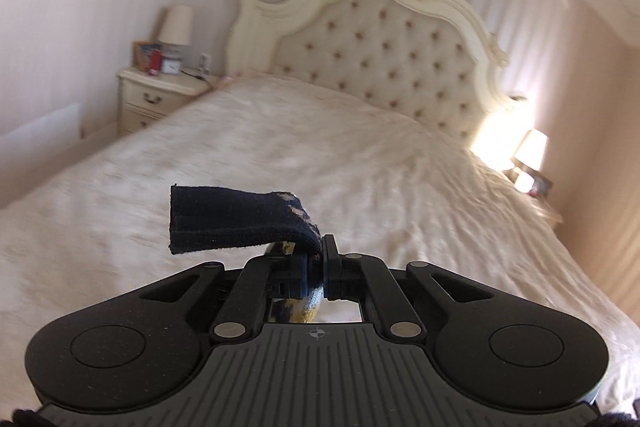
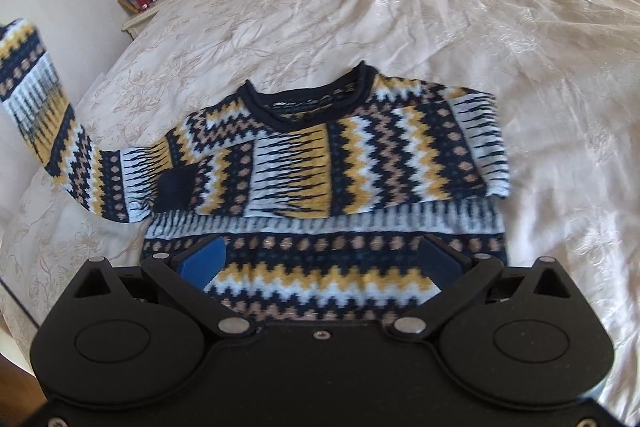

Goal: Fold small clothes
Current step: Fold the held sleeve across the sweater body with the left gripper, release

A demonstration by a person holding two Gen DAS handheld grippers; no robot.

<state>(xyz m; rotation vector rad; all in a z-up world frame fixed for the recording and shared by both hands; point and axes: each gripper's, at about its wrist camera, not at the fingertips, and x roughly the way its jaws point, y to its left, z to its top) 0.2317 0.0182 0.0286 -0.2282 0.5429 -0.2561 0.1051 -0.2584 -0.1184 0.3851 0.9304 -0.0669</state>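
Observation:
A small knitted sweater [image 2: 320, 163] with navy, yellow, white and tan zigzag bands lies flat on the bed, neck away from me. Its right sleeve is folded across the chest. Its left sleeve [image 2: 44, 103] rises off the bed at the left edge of the right wrist view. My left gripper [image 1: 316, 251] is shut on that sleeve's navy cuff [image 1: 236, 219] and holds it above the bed. My right gripper [image 2: 320, 263] is open and empty, its blue fingers [image 2: 204, 261] hovering just over the sweater's lower hem.
The cream bedspread [image 2: 440, 7] covers a wide bed with a tufted headboard [image 1: 380, 43]. A nightstand [image 1: 156, 99] with a lamp, clock and frames stands at the left. A lit lamp [image 1: 532, 151] is on the far side.

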